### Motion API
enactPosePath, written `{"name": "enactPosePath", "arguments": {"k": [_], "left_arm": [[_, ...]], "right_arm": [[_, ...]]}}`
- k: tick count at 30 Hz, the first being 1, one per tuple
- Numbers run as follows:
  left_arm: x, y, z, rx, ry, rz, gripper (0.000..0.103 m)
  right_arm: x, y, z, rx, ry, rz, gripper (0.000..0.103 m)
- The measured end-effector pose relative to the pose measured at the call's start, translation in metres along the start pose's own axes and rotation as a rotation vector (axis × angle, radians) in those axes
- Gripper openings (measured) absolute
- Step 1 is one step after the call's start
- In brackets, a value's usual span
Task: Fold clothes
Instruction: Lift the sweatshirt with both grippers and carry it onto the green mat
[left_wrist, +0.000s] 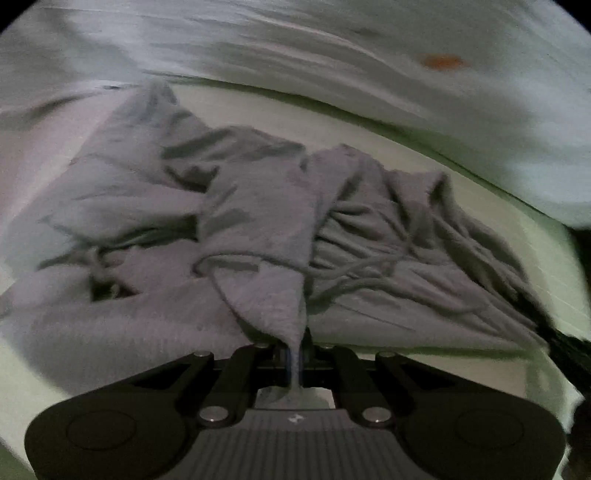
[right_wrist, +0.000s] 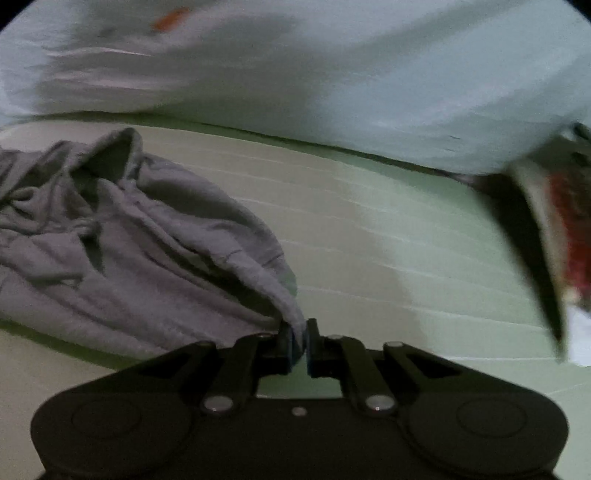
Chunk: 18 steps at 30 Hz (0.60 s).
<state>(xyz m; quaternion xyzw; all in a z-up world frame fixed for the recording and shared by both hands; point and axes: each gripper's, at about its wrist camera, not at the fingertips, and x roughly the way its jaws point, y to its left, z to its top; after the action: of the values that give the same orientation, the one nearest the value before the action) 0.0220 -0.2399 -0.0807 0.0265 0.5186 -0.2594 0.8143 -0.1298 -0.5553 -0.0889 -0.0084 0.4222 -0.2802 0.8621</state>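
A grey hooded sweatshirt (left_wrist: 258, 221) lies crumpled on a pale green mat, its drawstring looping across the folds. My left gripper (left_wrist: 294, 354) is shut on a pinched point of its fabric, which rises in a taut peak into the jaws. In the right wrist view the same grey sweatshirt (right_wrist: 140, 243) spreads out to the left, hood opening uppermost. My right gripper (right_wrist: 300, 338) is shut on an edge of it, and the cloth stretches from the heap down to the jaws. Both pictures are blurred by motion.
The pale green mat (right_wrist: 388, 258) with faint stripes lies under the garment. A rumpled white sheet (left_wrist: 332, 55) with an orange mark (left_wrist: 441, 61) runs along the far edge. A dark edge and something red (right_wrist: 569, 229) show at the far right.
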Motion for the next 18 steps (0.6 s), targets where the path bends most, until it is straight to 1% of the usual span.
{"name": "enactPosePath", "arguments": {"k": [2, 5, 7, 9, 12, 13, 14, 15, 16, 18], "left_arm": [[0.009, -0.038, -0.006, 0.041, 0.025, -0.069, 0.004], [0.020, -0.086, -0.009, 0.136, 0.047, -0.145, 0.004], [0.025, -0.112, -0.006, 0.211, 0.045, -0.167, 0.004], [0.028, -0.127, 0.001, 0.250, 0.034, -0.168, 0.004], [0.033, -0.128, 0.019, 0.204, 0.021, -0.172, 0.004], [0.035, -0.124, 0.027, 0.186, 0.015, -0.168, 0.004], [0.038, -0.121, 0.035, 0.169, 0.008, -0.164, 0.004], [0.037, -0.116, 0.041, 0.183, -0.016, -0.142, 0.004], [0.035, -0.110, 0.046, 0.202, -0.043, -0.117, 0.004], [0.030, -0.096, 0.056, 0.238, -0.097, -0.048, 0.004]], "right_arm": [[0.010, -0.041, 0.000, -0.024, 0.001, -0.054, 0.006], [0.032, -0.099, 0.012, -0.058, -0.003, -0.149, 0.006], [0.048, -0.132, 0.025, -0.077, -0.016, -0.218, 0.006], [0.058, -0.156, 0.050, -0.087, -0.064, -0.301, 0.006], [0.066, -0.182, 0.093, 0.068, -0.112, -0.312, 0.007], [0.067, -0.184, 0.102, 0.116, -0.121, -0.302, 0.011], [0.062, -0.177, 0.103, 0.152, -0.131, -0.303, 0.018], [0.058, -0.171, 0.104, 0.188, -0.141, -0.305, 0.035], [0.054, -0.164, 0.105, 0.224, -0.151, -0.307, 0.049], [0.045, -0.151, 0.107, 0.296, -0.170, -0.310, 0.053]]}}
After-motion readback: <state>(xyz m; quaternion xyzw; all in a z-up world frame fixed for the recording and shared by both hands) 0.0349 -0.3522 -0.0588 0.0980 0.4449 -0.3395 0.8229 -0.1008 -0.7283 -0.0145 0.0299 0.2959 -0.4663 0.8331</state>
